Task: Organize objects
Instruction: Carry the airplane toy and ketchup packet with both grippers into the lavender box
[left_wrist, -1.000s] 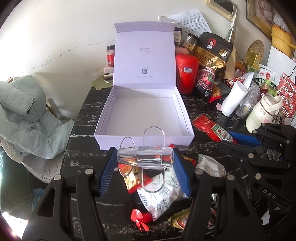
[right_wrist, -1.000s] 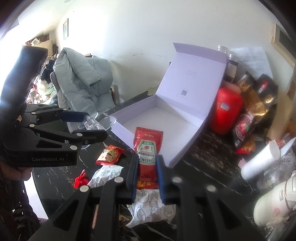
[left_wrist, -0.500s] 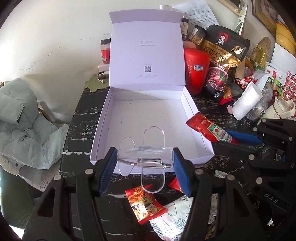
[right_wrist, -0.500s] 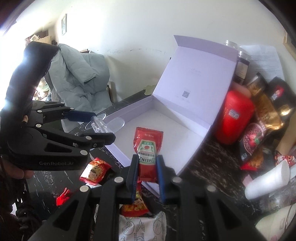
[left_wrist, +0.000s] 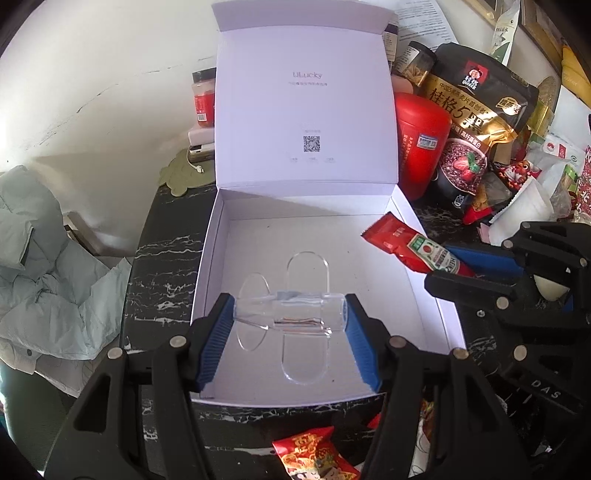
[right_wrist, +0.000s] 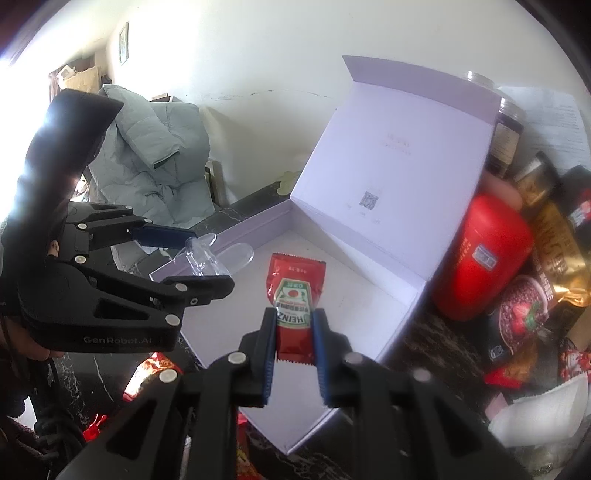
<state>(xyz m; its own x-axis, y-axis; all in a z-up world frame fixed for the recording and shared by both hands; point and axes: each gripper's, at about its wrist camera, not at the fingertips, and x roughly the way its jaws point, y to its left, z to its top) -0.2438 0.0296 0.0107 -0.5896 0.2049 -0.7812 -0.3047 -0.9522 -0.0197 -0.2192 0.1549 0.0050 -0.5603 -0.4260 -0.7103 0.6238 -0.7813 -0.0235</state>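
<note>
- Both my claws have come forward over the white box (left_wrist: 207, 266) since a second ago: the clear piece that hung in front of the box's near wall now hangs above its floor, and the snack packets that filled the lower middle of the left view have slid down to the bottom edge.
- My left claw (left_wrist: 290, 314) is clamped on the clear plastic holder (left_wrist: 291, 314), its blue pads (left_wrist: 216, 339) pressing on the two ends of the transparent tube; two rounded clear tabs stand out from it. It sits low in the middle of the left view.
- In the right view that same left claw (right_wrist: 192, 258) reaches in from the left edge, the holder (right_wrist: 210, 254) over the box's near left corner.
- My right claw (right_wrist: 294, 332) is closed on the ketchup sachet (right_wrist: 293, 291), gripping its lower end, label upside down, at lower middle of the frame and above the box floor (right_wrist: 354, 302).
- From the left view the sachet (left_wrist: 413, 247) pokes in over the box's right wall, at the right of the frame, with my right claw (left_wrist: 476, 266) behind it.
- Box lid stands open and upright at the far side (left_wrist: 306, 110).
- Red canister (left_wrist: 421, 144) and a black oat bag (left_wrist: 476, 110) crowd the upper right, beside the box.
- One red snack packet (left_wrist: 314, 454) lies on the dark marble table (left_wrist: 162, 258) at the bottom edge.
- Pale green jacket (left_wrist: 40, 280) is heaped at the left edge.
</note>
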